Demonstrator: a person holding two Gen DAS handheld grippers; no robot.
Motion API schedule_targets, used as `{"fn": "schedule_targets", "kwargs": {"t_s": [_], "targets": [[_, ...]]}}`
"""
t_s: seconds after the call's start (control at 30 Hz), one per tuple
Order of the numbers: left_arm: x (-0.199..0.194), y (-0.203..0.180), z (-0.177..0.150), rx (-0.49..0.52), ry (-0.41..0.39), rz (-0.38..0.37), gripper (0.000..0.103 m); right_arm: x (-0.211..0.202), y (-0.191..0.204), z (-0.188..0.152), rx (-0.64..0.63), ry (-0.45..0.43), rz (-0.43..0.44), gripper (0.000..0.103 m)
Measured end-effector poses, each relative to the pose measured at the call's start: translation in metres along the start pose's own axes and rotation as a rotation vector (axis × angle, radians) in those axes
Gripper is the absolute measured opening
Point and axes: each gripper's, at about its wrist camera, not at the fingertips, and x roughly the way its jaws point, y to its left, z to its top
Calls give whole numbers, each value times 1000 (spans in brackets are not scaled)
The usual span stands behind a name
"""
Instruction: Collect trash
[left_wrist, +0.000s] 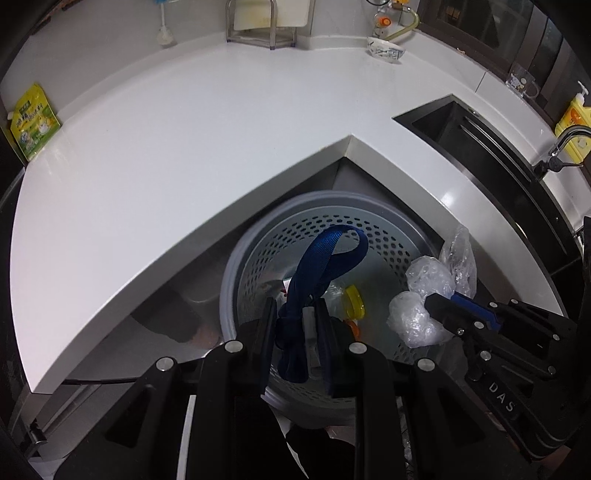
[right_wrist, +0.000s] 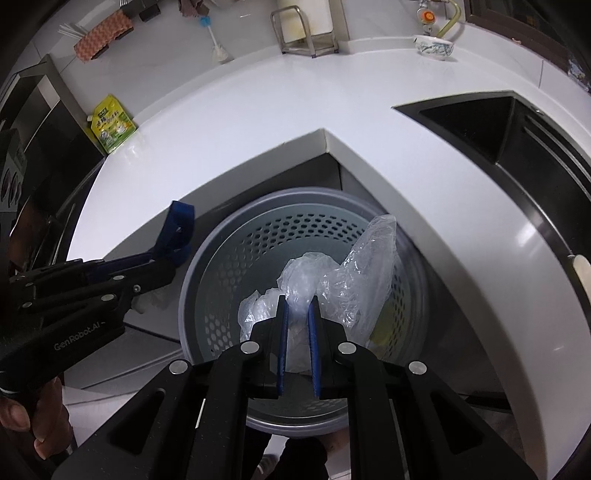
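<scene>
Pinching a knotted blue strap (left_wrist: 314, 280) at lower centre of the left view, the left claw (left_wrist: 293, 314) hangs over the perforated bin (left_wrist: 258, 258). Released off-centre, the strap's loop could snag the rim. Further right, the right claw (right_wrist: 297, 314) grips crumpled clear plastic (right_wrist: 332, 280) over the bin; the light film may cling to the pads.

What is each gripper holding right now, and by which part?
The left gripper pinches the blue woven strap at its knotted lower end. The right gripper clamps the crumpled clear plastic bag near its bunched middle.
</scene>
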Motion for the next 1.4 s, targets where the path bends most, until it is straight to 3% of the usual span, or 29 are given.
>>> {"fn": "schedule_targets", "kwargs": {"t_s": [0.43,0.5,0.53,0.6,0.63,0.67,1.4], "targets": [[6,-4,3,9,7,5,26,3,-4,8,16,-14,13,16],[3,-2,5,3,0,10,31,2,-4,10,17,-19,5,26],[2,-1,6,0,-3,12,35,0,-4,11,19,-27,-4,42],[-2,2,8,-13,-15,21,57,-4,-4,12,20,-44,-26,63],[-5,3,9,-21,-24,23,66,-7,-4,13,18,-57,-35,63],[-8,4,10,-30,-37,25,67,-10,-3,15,15,-63,-37,63],[-57,-11,33,-28,-139,69,76,-61,-12,19,61,-109,-114,66]]}}
